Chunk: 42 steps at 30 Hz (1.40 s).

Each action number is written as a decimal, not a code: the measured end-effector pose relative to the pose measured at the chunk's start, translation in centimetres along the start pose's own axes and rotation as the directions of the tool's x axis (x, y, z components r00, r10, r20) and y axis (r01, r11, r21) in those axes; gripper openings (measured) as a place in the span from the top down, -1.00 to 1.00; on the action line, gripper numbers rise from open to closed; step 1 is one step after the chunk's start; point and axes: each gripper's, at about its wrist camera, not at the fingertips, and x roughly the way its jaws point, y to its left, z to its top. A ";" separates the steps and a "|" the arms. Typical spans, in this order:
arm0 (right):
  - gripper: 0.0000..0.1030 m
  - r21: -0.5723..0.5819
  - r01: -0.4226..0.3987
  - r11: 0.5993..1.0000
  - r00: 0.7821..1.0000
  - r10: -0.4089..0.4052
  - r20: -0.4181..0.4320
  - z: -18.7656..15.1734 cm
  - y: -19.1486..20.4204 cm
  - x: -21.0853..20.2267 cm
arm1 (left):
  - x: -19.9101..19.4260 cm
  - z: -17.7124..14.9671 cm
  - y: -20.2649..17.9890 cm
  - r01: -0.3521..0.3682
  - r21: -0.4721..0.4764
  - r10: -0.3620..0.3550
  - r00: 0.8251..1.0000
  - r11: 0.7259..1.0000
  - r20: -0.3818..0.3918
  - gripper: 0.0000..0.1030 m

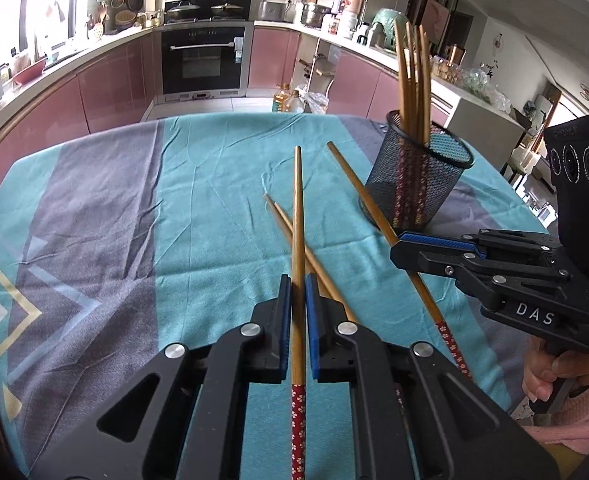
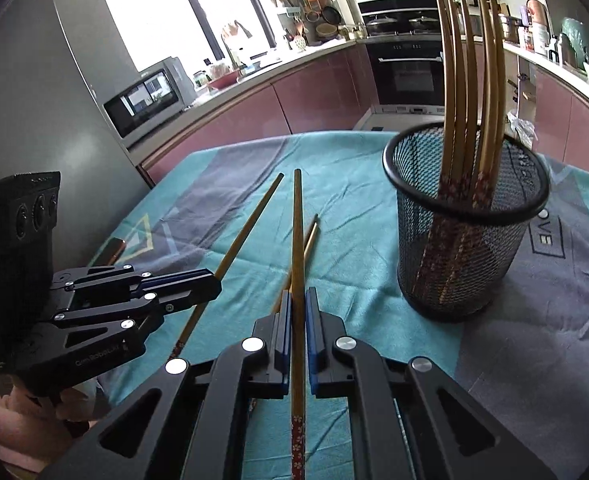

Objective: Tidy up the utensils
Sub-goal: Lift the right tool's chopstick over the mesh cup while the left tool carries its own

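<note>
My left gripper (image 1: 298, 282) is shut on a bamboo chopstick (image 1: 298, 216) with a red flowered handle, its tip raised off the cloth. My right gripper (image 1: 394, 246) is shut on a second such chopstick (image 1: 354, 184), close to the foot of the black mesh cup (image 1: 414, 184). In the right wrist view, the right gripper (image 2: 297, 294) clamps its chopstick (image 2: 297, 220), and the left gripper (image 2: 218, 286) holds the other chopstick (image 2: 250, 224) to its left. The mesh cup (image 2: 466, 240) stands upright at the right with several chopsticks in it. Loose chopsticks (image 1: 280, 214) lie on the cloth beneath the held ones.
The table wears a teal and grey cloth (image 1: 134, 200). A dark red object (image 2: 116, 250) lies near its left edge. A hand in a pink sleeve (image 1: 554, 380) grips the right tool's handle. Kitchen counters and an oven (image 1: 202, 60) stand beyond the table's far edge.
</note>
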 end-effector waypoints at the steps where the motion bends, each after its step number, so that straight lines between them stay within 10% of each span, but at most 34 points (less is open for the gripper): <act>1: 0.89 0.000 0.000 1.000 1.000 0.000 0.006 0.1 0.0 -0.1 | -0.2 0.1 -0.1 0.003 0.002 -0.003 1.000 1.000 0.004 0.85; 42: 0.89 0.029 -0.030 0.999 0.972 0.022 0.236 2.4 -1.7 -8.3 | -7.1 5.1 -2.0 0.247 0.065 -0.254 0.950 0.967 0.183 0.85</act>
